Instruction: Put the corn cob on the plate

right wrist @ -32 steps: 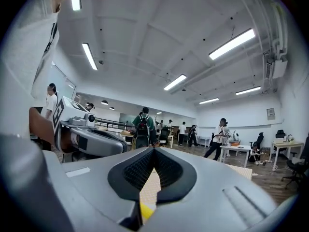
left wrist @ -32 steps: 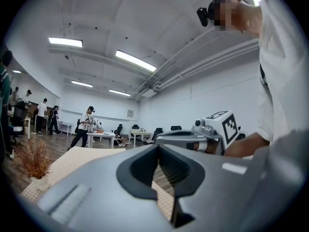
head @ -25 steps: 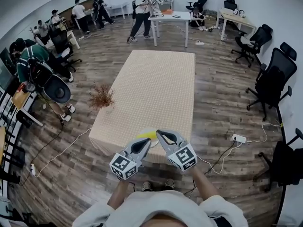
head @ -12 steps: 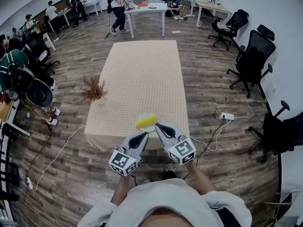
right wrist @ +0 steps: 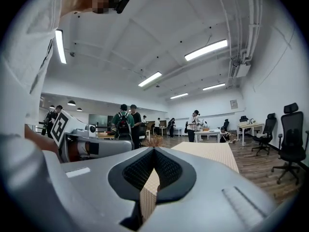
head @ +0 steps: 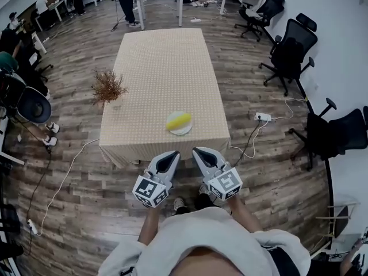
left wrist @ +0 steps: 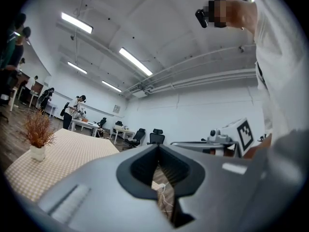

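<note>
The corn cob [head: 177, 119] lies on its side on the plate [head: 185, 130], which sits on the checked cloth of the desk [head: 161, 56], close to the near edge and a little toward the near right corner. The cob rests across the plate's far part, with a crescent of pale rim bare on the near side. Judged from this, the placing is done: the cob is borne by the plate alone and nothing touches it.

Both tools are off the desk, over the wooden floor [head: 75, 177] just short of the near edge. The left gripper [head: 171, 154] and the right gripper [head: 198, 152] hang side by side, pointing level toward the desk, well apart from the plate. The left gripper's fingers [left wrist: 96, 187] are clenched together with nothing between them; only floor and a cable show through the slit below the tips. The right gripper's fingers [right wrist: 227, 187] are likewise clenched and bare, with the desk's cloth showing past them. Held empty and clear of the desk like this, they seem to be at rest, since there is nothing left to carry.

A dried plant [head: 107, 87] in a small white pot stands at the left edge, far enough from the plate to have no part in the work.
</note>
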Demonstrator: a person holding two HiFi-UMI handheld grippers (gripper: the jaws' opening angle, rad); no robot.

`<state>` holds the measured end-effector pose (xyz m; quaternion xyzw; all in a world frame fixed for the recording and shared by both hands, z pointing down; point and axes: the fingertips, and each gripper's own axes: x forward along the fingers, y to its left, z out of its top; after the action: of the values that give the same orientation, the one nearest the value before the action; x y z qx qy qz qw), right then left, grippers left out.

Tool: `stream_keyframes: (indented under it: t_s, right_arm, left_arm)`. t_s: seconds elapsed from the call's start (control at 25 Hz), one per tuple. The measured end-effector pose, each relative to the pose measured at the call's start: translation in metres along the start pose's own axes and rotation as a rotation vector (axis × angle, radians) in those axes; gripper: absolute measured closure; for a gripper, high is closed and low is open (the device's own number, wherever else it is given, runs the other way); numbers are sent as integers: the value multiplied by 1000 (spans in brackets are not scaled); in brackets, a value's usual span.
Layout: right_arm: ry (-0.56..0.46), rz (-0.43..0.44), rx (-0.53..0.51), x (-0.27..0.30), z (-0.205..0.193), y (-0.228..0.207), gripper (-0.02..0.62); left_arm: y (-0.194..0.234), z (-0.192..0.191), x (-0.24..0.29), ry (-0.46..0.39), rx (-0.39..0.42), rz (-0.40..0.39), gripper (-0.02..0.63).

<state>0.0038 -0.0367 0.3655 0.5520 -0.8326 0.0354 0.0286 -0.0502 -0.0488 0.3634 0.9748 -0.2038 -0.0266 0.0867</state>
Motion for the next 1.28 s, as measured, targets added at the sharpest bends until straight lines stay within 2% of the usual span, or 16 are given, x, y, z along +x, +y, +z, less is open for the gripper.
stream_keyframes:
  t_s: [0.2,0.48,0.8,1.28]
  right_arm:
    - [49,-49,36,-14,-17,4,598]
    - [94,-61,24,-28,-27,-5,598]
    - [40,-94,12,-43,-8,-44,598]
    - [-11,-87,20,-48,3,-54,598]
  left_arm:
    - [-1,-5,-13,-10,-28,18,598]
    - [-8,-7,-7,-9,-33,34,598]
    - [-38,1,20,4,-4,27,598]
    - [-54,14,40,-13,36,24,598]
